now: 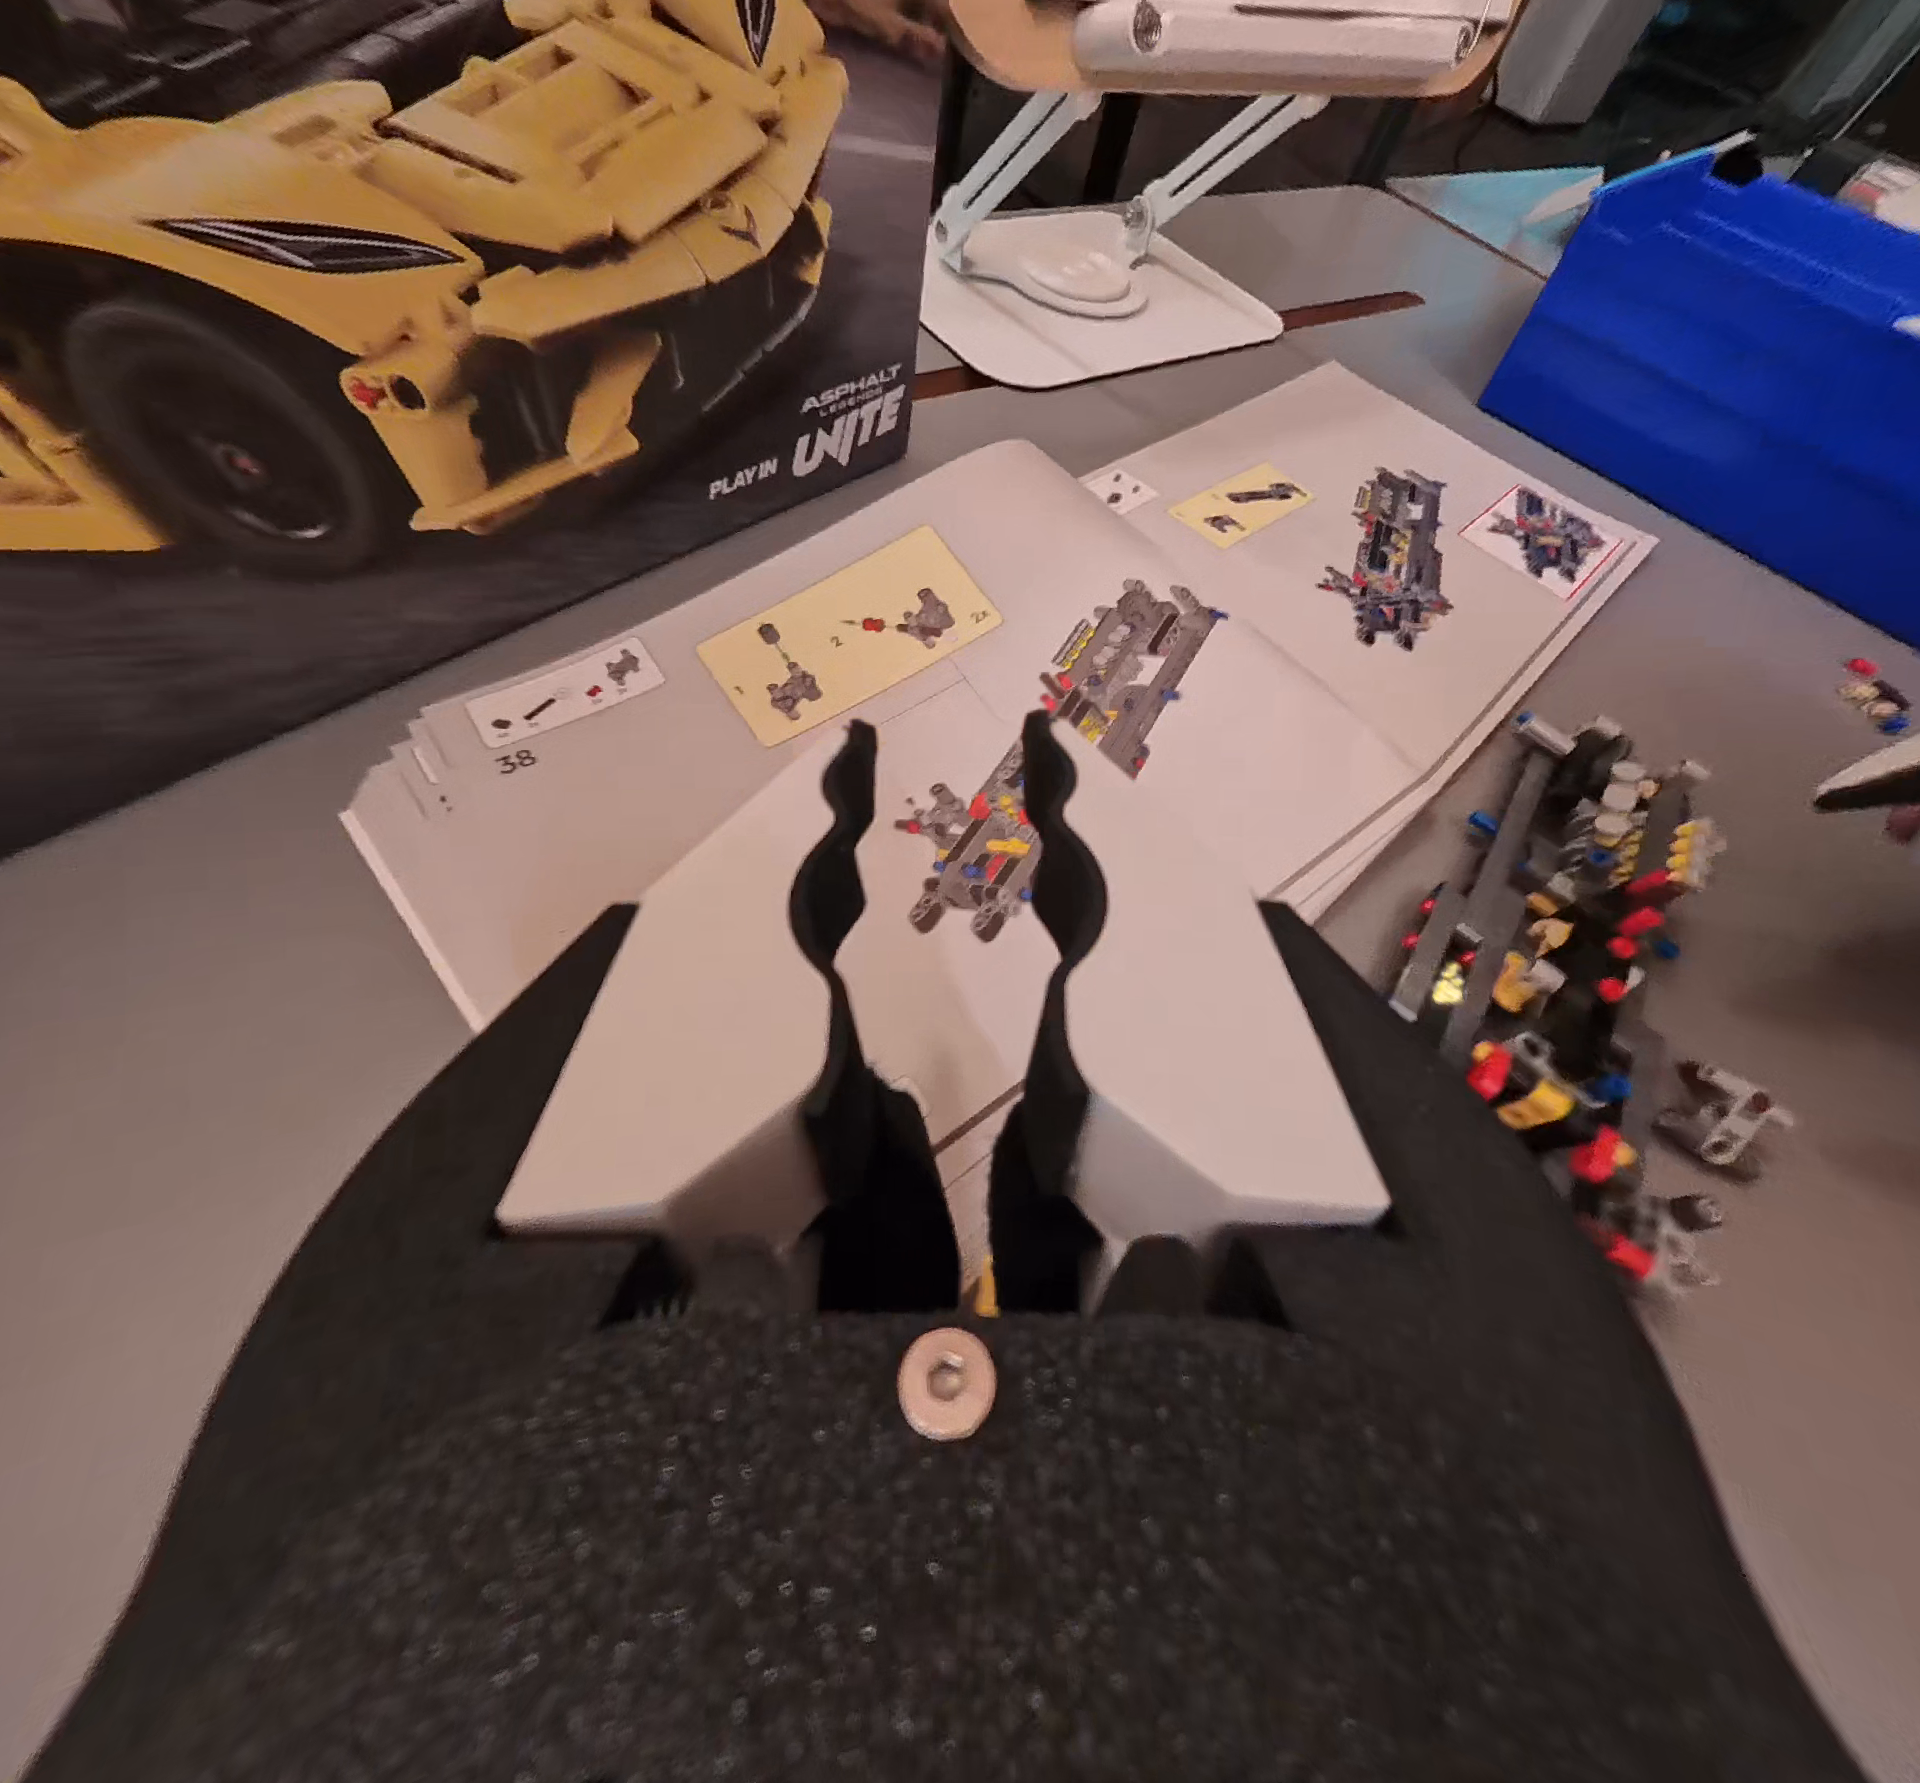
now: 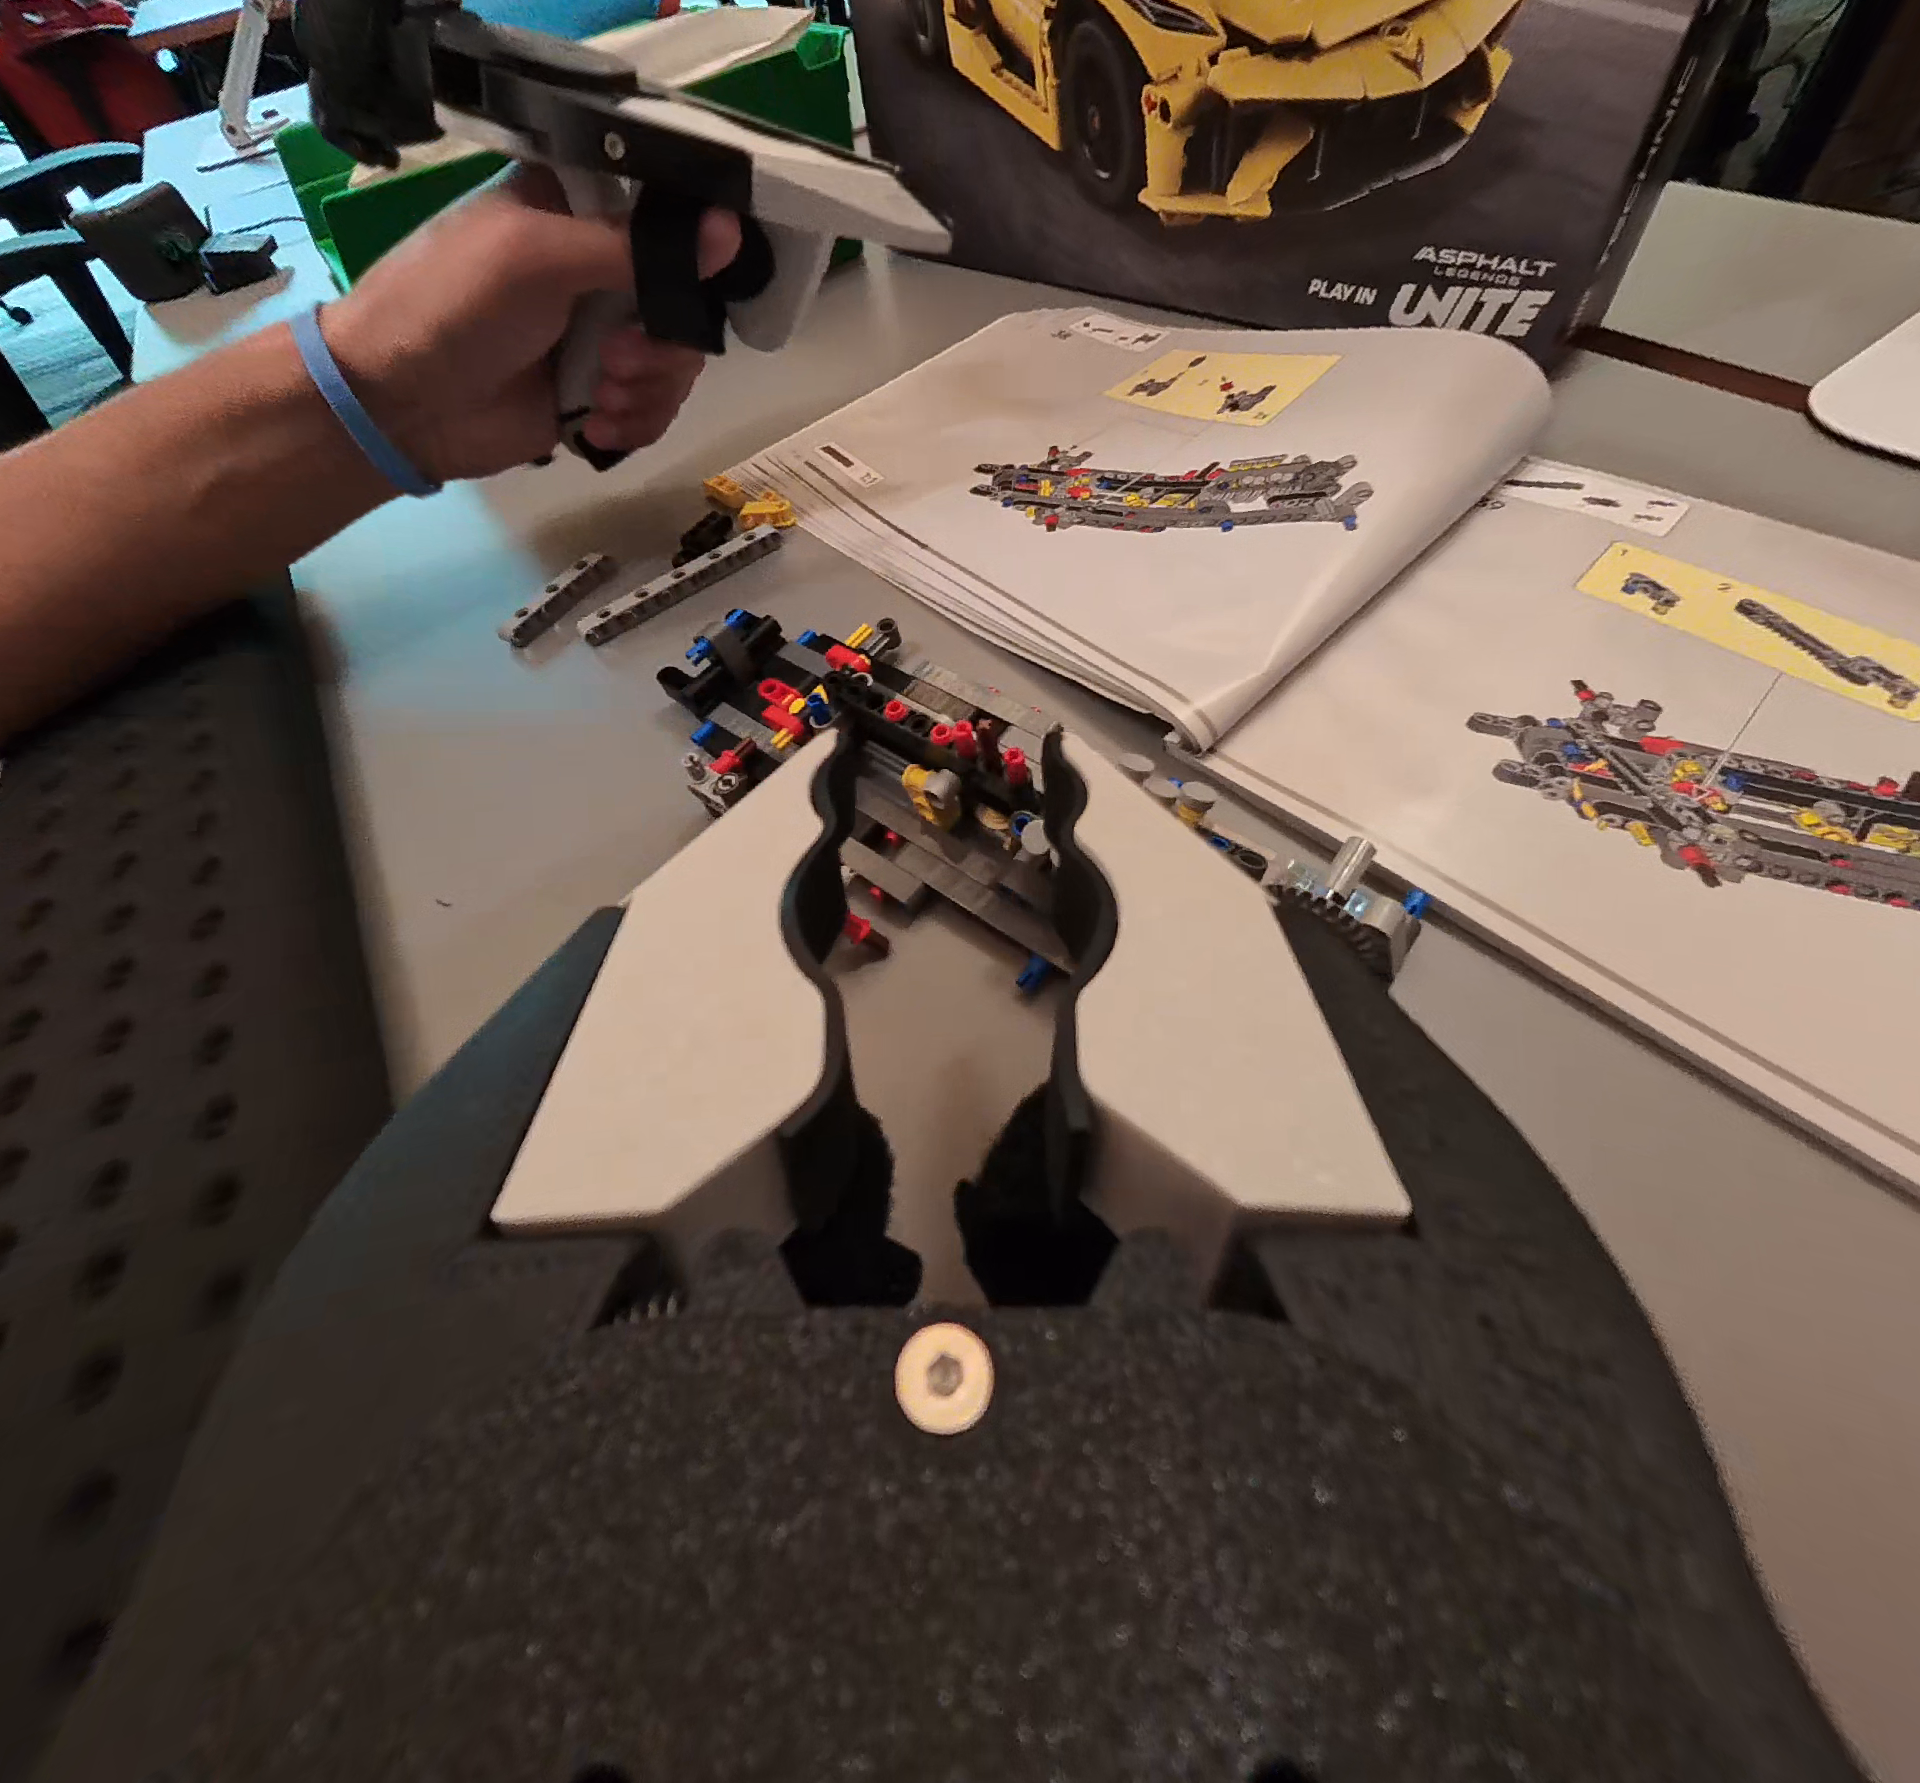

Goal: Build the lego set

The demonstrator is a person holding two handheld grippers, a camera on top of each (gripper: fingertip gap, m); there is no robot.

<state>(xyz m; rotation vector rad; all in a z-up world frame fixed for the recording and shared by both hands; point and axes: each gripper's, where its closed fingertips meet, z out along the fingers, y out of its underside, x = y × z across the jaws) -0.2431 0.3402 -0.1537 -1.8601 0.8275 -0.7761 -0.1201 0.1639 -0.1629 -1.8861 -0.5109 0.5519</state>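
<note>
The partly built grey lego chassis (image 2: 914, 757), studded with red, blue and yellow pins, lies on the grey table (image 2: 468, 798). My right gripper (image 2: 943, 746) hovers just above its near end, open and empty. The chassis also shows at the right of the left wrist view (image 1: 1548, 964). My left gripper (image 1: 948, 734) is open and empty above the open instruction booklet (image 1: 623, 850). In the right wrist view a hand holds the left gripper (image 2: 914, 221) raised over the table's far left. The booklet (image 2: 1195, 590) lies just behind the chassis.
The set's box (image 2: 1299, 71) with a yellow car stands behind the booklet. Two loose grey beams (image 2: 675, 585) and yellow pieces (image 2: 750, 502) lie left of the booklet. A small grey piece (image 1: 1714, 1120) lies near the chassis. A blue bin (image 1: 1714, 383), a white stand (image 1: 1091, 299), a green bin (image 2: 790, 86) and a dark perforated mat (image 2: 156, 954) border the area. Left tips to right tips: about 20 cm. The small grey piece (image 1: 1714, 1120) is about 7 cm from my right fingertips and 20 cm from my left.
</note>
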